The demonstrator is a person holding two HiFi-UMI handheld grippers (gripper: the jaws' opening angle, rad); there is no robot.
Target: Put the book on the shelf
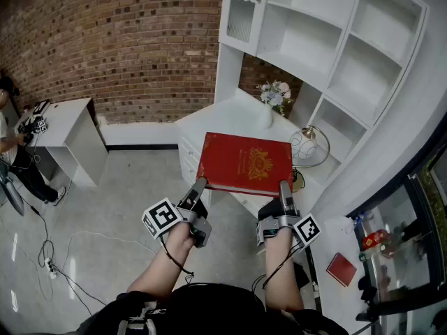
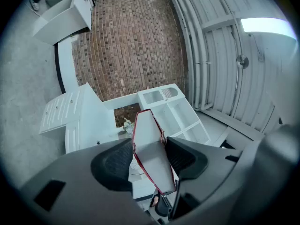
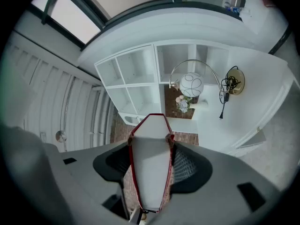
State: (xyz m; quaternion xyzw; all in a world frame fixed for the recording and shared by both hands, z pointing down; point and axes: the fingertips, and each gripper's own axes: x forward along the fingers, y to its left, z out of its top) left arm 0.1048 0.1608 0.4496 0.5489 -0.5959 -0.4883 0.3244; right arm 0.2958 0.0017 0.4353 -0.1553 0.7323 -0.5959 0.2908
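A red hardcover book (image 1: 246,163) with a gold emblem is held flat in the air over the white desk (image 1: 223,114). My left gripper (image 1: 199,188) is shut on its near left edge and my right gripper (image 1: 285,190) is shut on its near right edge. In the left gripper view the book's white page edge (image 2: 152,156) stands between the dark pads. The right gripper view likewise shows the book (image 3: 150,168) clamped between both pads. The white shelf unit (image 1: 335,47) with open compartments rises behind the desk.
On the desk stand a vase of flowers (image 1: 274,98) and a round wire lamp (image 1: 307,145). A small white table (image 1: 73,135) is at the left by the brick wall, with a person (image 1: 10,142) next to it. A second red book (image 1: 341,268) lies at lower right.
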